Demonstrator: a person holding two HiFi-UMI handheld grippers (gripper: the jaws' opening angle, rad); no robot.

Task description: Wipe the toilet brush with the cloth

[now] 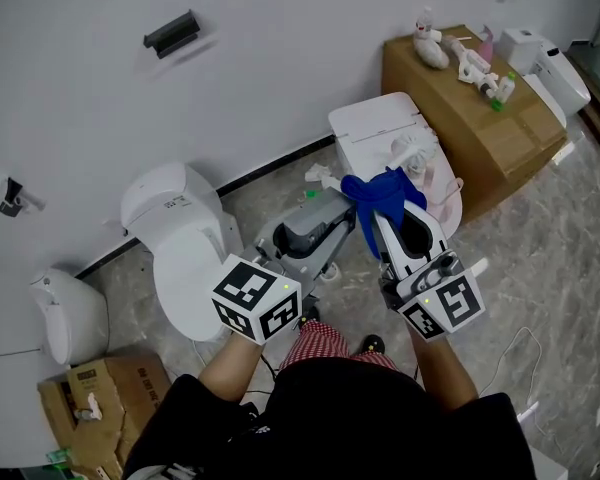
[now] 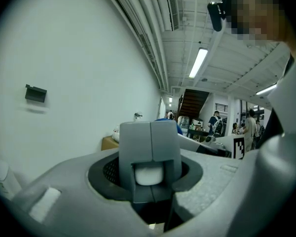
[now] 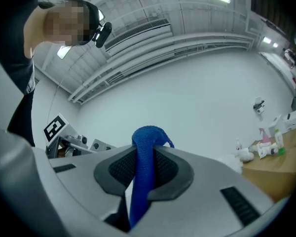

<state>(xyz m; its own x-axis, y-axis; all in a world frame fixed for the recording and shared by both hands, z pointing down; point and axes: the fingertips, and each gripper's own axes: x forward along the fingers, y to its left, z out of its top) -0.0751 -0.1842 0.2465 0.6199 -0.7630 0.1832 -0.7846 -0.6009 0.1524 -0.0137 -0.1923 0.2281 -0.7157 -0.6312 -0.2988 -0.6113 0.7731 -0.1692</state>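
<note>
In the head view my left gripper (image 1: 323,220) reaches forward above the floor. In its own view the left gripper (image 2: 150,154) has its grey fingertips closed around a white rounded piece, the toilet brush handle (image 2: 148,174). The white bristle head of the brush (image 1: 411,152) shows beyond the cloth, over a closed toilet lid. My right gripper (image 1: 388,211) is shut on the blue cloth (image 1: 380,192), which bunches up past its tips. From the right gripper view the cloth (image 3: 144,167) runs as a blue strip pinched between the jaws of the right gripper (image 3: 146,154). The brush shaft is hidden under the cloth.
A white toilet (image 1: 176,240) stands left of the grippers and a second one with a closed lid (image 1: 375,126) lies ahead. A brown cabinet (image 1: 480,128) with bottles sits at the right. A urinal (image 1: 68,313) and a cardboard box (image 1: 100,398) are at the left.
</note>
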